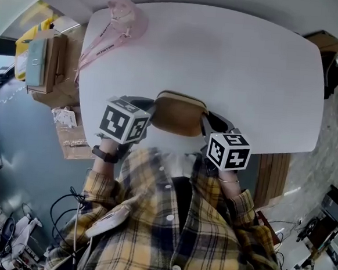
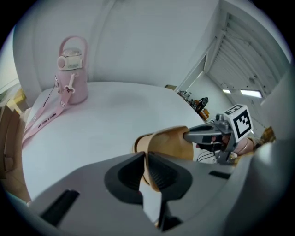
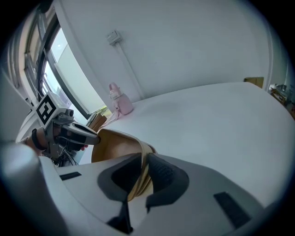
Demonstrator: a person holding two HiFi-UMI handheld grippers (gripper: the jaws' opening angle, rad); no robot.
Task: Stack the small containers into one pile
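Plainly the tan containers (image 1: 179,113) sit at the lower middle of the head view, on the near edge of the white counter (image 1: 233,61), and their layered rims suggest several are already nested. The walls look thin and matte, so I judge them light, a little springy and easy to dent. They are probably not slippery, though one nested shell could slide out of another if only its own edge is pinched. The rim is the natural place to take hold, on opposite sides, with a light squeeze that catches all the layers at once. That is how they are held: the left tongs (image 2: 145,161) are nearly closed, their dark pads clamped on a single wall at the containers' left side. The right tongs (image 3: 142,166) stand a little wider on the right side, with several stacked edges between the pads; they seem to press on them, but the hold looks looser. Further off, a pink bottle (image 1: 124,17) with a strap stands at the counter's far corner, upper left of the head view, well apart from the work.
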